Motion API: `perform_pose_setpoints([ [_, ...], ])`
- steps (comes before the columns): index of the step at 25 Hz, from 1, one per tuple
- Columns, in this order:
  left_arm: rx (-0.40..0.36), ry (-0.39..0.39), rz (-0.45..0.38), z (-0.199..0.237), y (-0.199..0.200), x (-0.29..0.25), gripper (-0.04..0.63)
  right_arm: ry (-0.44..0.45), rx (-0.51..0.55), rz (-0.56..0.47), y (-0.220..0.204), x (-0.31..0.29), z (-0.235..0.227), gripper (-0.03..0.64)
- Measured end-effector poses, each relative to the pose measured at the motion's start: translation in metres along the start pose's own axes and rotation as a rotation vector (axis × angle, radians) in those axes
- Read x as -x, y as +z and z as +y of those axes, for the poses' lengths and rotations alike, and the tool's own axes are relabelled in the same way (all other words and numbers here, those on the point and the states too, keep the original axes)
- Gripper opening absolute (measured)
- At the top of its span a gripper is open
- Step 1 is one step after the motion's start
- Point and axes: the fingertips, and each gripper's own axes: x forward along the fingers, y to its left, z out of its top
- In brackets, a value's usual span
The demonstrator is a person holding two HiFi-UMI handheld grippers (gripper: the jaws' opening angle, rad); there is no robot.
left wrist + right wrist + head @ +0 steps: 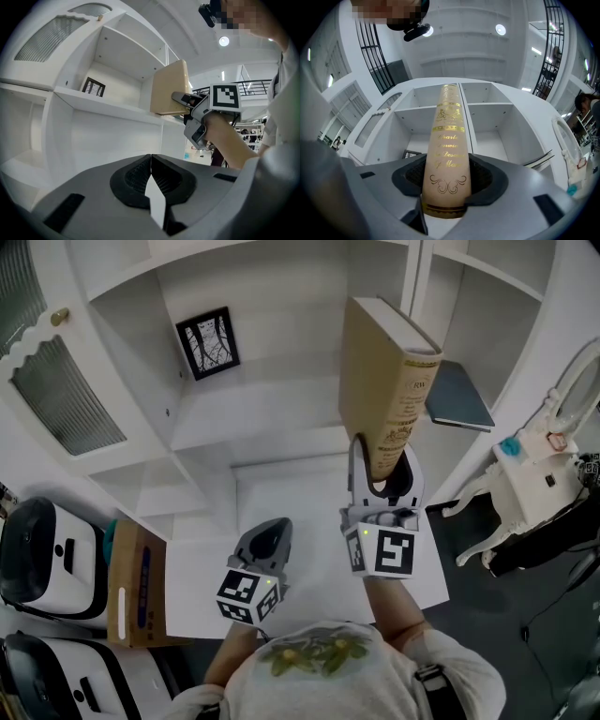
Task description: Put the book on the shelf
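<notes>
Right gripper (380, 479) is pinching the bottom end of the tan hardback book with a gold-lettered spine (386, 381), its fingers clamping both covers. Book is riding upright in the air, spine toward the person, before the central divider of the white shelf unit (281, 423), probably so it goes in standing. Left gripper (267, 542) is hanging low over the white counter (192, 587), fingers pressed together on nothing, out of the book's way.

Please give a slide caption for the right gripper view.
Right gripper shut on a tan book, its gold-lettered spine facing the camera, white shelf behind.
</notes>
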Motion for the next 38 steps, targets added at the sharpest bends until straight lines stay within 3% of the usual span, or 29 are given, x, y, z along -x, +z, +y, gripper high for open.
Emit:
perform_pose_setpoints([
  [38,0.023,-0.029,0.028,0.017,-0.007,-0.032,0.029,-0.023,0.003,0.006,-0.021,-0.040,-0.005,0.224],
])
